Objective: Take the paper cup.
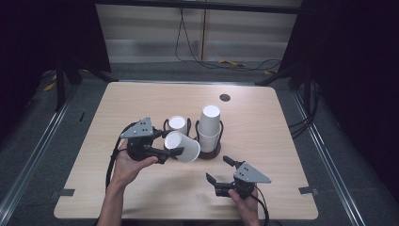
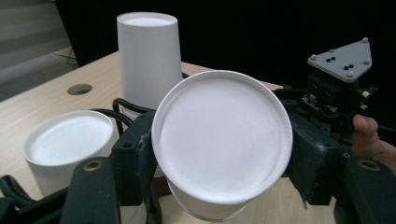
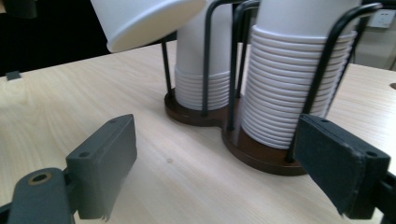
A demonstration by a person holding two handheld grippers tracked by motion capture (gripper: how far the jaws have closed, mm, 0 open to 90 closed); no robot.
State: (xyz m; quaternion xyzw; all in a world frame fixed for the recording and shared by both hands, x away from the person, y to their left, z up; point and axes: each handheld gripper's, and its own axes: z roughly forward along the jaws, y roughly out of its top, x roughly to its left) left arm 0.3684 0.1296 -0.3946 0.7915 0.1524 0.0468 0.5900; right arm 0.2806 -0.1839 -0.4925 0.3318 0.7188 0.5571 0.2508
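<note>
A: Table [image 1: 141, 101]: pale wood-grain top, matt and smooth. Held cup [image 2: 222, 140]: white paper, matt, with a rolled rim.

B: Stacked cups [image 3: 285, 107]: same white paper, rims showing as fine ridges. Holder [image 3: 261, 156]: dark brown base with a slight sheen, looks like wood; uprights are thin black wire, smooth and semi-gloss.

A: Left gripper [image 2: 219, 158]: black matt plastic jaws, brass-coloured metal insets. Right gripper [image 3: 224, 168]: jaw pads matt black, rubbery, edges a little frayed. Its top plate is dull grey.

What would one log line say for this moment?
left gripper: shut on paper cup | right gripper: open, nothing held | cup holder: two stacks
</note>
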